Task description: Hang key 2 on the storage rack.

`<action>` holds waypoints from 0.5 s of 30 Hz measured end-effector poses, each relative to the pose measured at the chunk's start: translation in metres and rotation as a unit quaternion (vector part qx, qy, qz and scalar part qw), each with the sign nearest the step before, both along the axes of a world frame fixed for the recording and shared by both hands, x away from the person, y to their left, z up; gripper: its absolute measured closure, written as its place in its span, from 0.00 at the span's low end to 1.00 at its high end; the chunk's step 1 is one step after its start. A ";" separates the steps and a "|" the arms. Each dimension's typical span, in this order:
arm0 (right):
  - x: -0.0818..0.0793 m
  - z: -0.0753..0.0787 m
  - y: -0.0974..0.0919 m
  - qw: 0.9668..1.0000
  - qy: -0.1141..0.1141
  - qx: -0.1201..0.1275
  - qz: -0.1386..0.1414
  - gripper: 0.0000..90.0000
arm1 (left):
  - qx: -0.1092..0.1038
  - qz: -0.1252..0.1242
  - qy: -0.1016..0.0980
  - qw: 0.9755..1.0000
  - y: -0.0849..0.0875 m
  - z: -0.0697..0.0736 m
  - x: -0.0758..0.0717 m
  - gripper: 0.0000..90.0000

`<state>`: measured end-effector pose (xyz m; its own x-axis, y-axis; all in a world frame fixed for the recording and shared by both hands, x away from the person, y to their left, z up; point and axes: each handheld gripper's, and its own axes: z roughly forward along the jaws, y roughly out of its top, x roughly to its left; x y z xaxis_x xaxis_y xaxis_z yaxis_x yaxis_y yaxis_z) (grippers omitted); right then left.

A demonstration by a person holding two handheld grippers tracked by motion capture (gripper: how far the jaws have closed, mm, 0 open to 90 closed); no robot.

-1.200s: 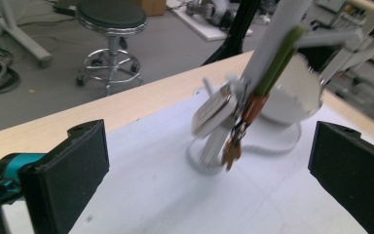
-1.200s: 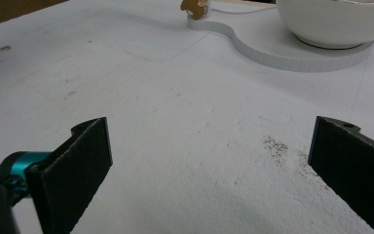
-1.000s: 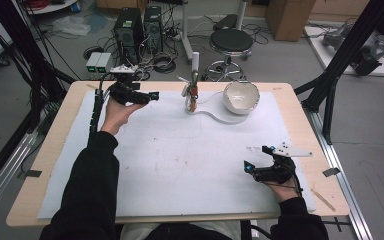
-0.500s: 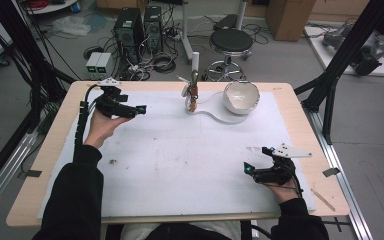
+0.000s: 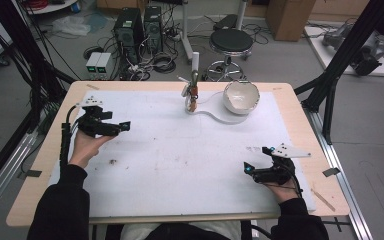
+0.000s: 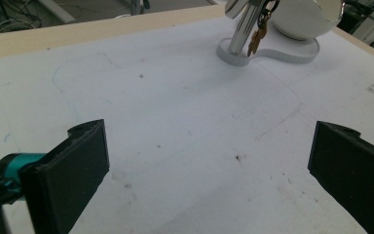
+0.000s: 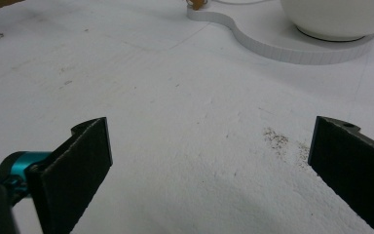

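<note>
A white bowl [image 5: 241, 96] sits on a flat white base [image 5: 215, 115] at the back of the table. On the base's left end stands a metal post [image 5: 194, 80] with a brass key [image 5: 193, 98] hanging from it. My left gripper [image 5: 122, 126] is held open above the left side of the mat, pointing right, with nothing between its jaws. In the left gripper view [image 6: 209, 170] the post [image 6: 241, 29], key [image 6: 255, 38] and bowl [image 6: 307, 17] lie far ahead. My right gripper [image 5: 247, 169] rests open near the front right, and the bowl [image 7: 336, 17] and base [image 7: 272, 43] lie beyond it [image 7: 209, 170].
A white mat [image 5: 180, 155] with faint marks and specks covers the wooden table [image 5: 305, 125]. Black frame legs [image 5: 330, 85] rise by the table's right and left edges. A stool [image 5: 231, 42] and computer towers [image 5: 135, 25] stand on the floor behind.
My left gripper has drawn back from the post toward the left and nearer the person. The right gripper has stayed put.
</note>
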<state>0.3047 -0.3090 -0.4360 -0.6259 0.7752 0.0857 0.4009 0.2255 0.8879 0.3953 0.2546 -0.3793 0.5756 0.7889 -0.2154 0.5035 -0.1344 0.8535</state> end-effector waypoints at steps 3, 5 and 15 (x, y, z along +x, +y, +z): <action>0.000 0.000 0.000 1.000 0.000 0.001 -0.001 0.01 | 0.003 0.001 0.000 1.000 0.004 -0.001 -0.005 0.02; 0.000 0.000 0.000 1.000 -0.003 0.000 -0.002 0.01 | 0.005 0.002 -0.003 1.000 0.007 -0.001 -0.011 0.02; 0.000 0.000 -0.002 1.000 -0.003 0.001 -0.009 0.01 | 0.008 0.007 -0.011 1.000 0.021 -0.013 -0.034 0.02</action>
<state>0.3043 -0.3109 -0.4358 -0.6117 0.7868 0.0828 0.3995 0.2169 0.8907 0.3614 0.2756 -0.3927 0.5690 0.8003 -0.1894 0.4866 -0.1420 0.8620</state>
